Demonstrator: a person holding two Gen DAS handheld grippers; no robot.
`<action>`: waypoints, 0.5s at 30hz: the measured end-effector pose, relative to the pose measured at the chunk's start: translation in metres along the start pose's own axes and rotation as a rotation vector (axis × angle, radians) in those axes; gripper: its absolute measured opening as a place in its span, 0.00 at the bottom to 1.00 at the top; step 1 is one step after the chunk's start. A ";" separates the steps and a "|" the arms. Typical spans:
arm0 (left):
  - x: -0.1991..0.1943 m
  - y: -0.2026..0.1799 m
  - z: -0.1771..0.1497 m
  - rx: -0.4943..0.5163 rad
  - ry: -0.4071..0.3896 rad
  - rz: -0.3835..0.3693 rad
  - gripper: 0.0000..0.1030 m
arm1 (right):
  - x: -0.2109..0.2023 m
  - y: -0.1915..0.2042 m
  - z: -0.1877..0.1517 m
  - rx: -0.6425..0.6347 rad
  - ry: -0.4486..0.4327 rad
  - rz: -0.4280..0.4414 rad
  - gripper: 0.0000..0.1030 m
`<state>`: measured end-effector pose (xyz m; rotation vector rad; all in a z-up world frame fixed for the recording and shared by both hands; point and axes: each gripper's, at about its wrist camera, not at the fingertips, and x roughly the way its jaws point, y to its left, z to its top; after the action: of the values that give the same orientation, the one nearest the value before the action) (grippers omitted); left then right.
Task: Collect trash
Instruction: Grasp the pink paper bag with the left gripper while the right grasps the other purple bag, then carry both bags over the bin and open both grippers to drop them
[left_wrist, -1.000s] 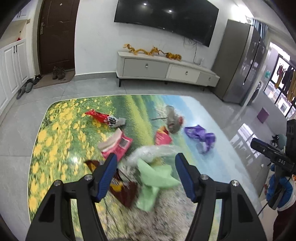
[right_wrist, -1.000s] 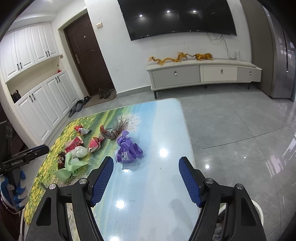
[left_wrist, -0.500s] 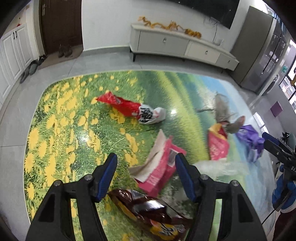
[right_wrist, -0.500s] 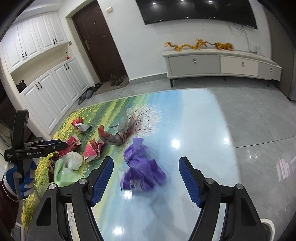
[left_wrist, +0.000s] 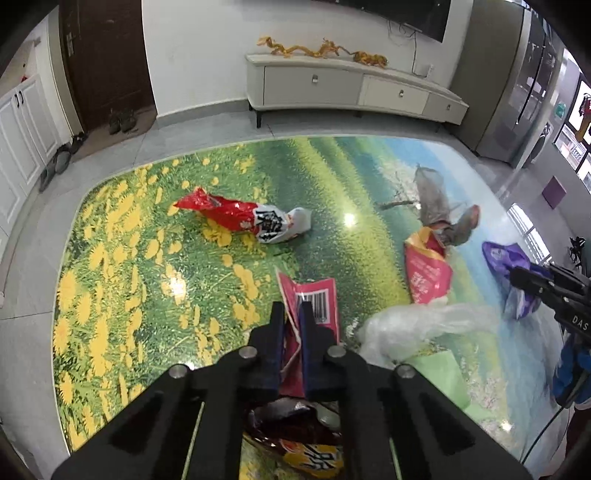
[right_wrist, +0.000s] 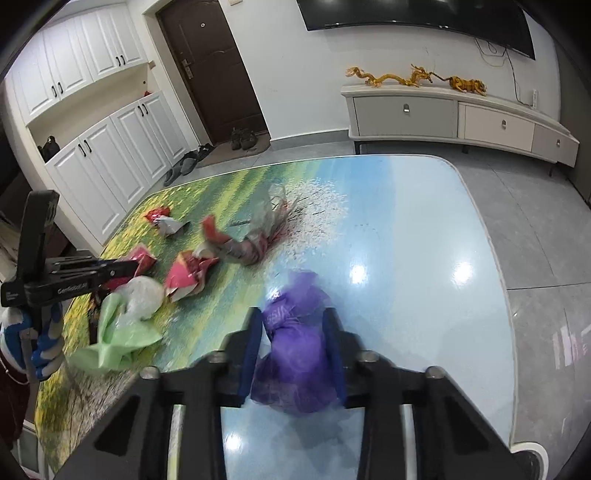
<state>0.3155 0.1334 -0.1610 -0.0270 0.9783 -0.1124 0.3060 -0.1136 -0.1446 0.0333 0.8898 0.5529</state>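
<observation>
My left gripper (left_wrist: 291, 314) is pinched tight on the edge of a pink wrapper (left_wrist: 317, 302) with a barcode on it; the two blue pads are almost together with only the thin sheet between them. The wrapper lies on the table (left_wrist: 110, 258), whose top is printed with yellow flowers and green grass. Beneath my left gripper, close to me, sits a dark brown snack bag (left_wrist: 295, 439) with yellow print.

My right gripper (right_wrist: 293, 343) has its fingers on either side of a crumpled purple bag (right_wrist: 299, 354), pressing against it on both flanks. The bag rests on the blue, glossy part of the table (right_wrist: 424, 221), and it looks a bit blurred.

The other trash lies spread across the middle of the table. A red and white snack bag (left_wrist: 243, 219) lies alone on the grass print, well apart from the rest. A red pouch with a gold rim (left_wrist: 426, 271) lies beside a greyish brown wrapper (left_wrist: 443, 218), the two touching. A clear plastic bag (left_wrist: 413, 332) sits just right of the pink wrapper, and a light green bag (left_wrist: 439, 373) lies against it on the near side.

Beyond the table stand a white low cabinet (left_wrist: 354, 88) with golden dragon ornaments (left_wrist: 321, 50) on top, and a dark door (right_wrist: 210, 70) with shoes (right_wrist: 242, 138) in front of it.
</observation>
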 end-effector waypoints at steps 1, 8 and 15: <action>-0.006 -0.001 -0.001 0.000 -0.013 0.000 0.06 | -0.005 0.001 -0.002 -0.001 -0.003 -0.003 0.22; -0.066 -0.004 -0.005 -0.028 -0.129 0.001 0.06 | -0.054 0.016 -0.019 -0.015 -0.055 -0.024 0.22; -0.138 -0.017 -0.005 -0.028 -0.252 -0.015 0.06 | -0.128 0.024 -0.033 -0.023 -0.172 -0.055 0.22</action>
<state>0.2342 0.1314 -0.0485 -0.0721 0.7279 -0.1060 0.2068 -0.1601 -0.0666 0.0347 0.7150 0.5014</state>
